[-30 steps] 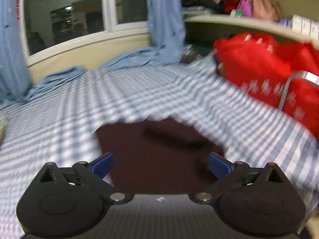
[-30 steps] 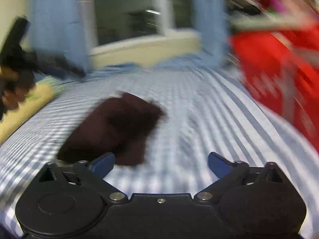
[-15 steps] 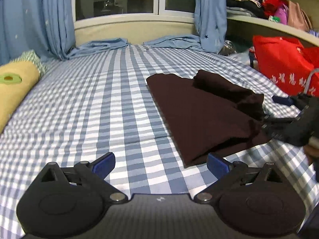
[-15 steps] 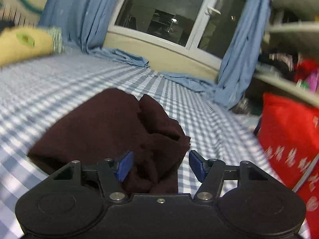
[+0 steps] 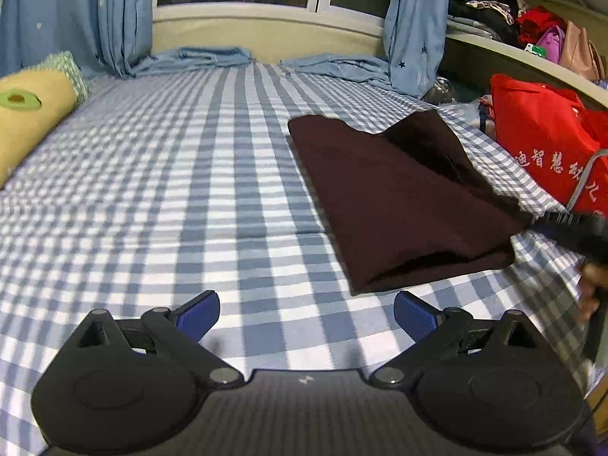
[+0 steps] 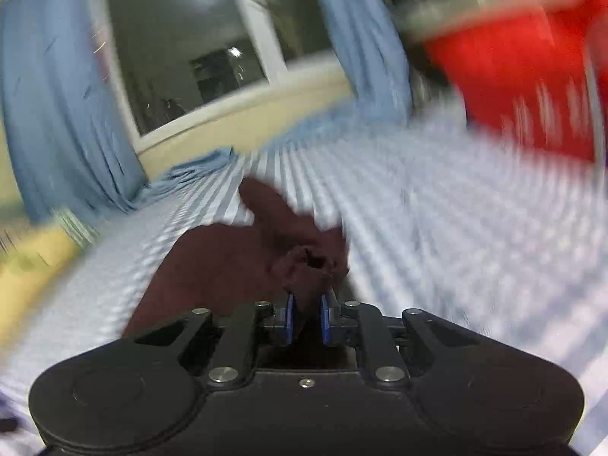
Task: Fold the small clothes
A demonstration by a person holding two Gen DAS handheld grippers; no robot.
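A dark maroon garment [image 5: 399, 197] lies partly folded on the blue-and-white checked bed, to the right of centre in the left wrist view. My left gripper [image 5: 306, 313] is open and empty, low over the sheet, short of the garment's near edge. My right gripper [image 6: 307, 317] is shut on a bunched corner of the maroon garment [image 6: 243, 266]; the right wrist view is motion-blurred. The right gripper also shows in the left wrist view [image 5: 562, 224] at the garment's right edge.
A red bag [image 5: 547, 152] stands beside the bed at right, under a shelf of clothes [image 5: 505, 19]. A yellow pillow [image 5: 26, 121] lies at far left. Blue curtains [image 5: 121, 19] and folded blue cloth [image 5: 212, 57] sit below the window.
My right gripper has closed on the garment's right corner and is moving, blurring its view. My left gripper has stayed open and drawn back slightly from the garment.
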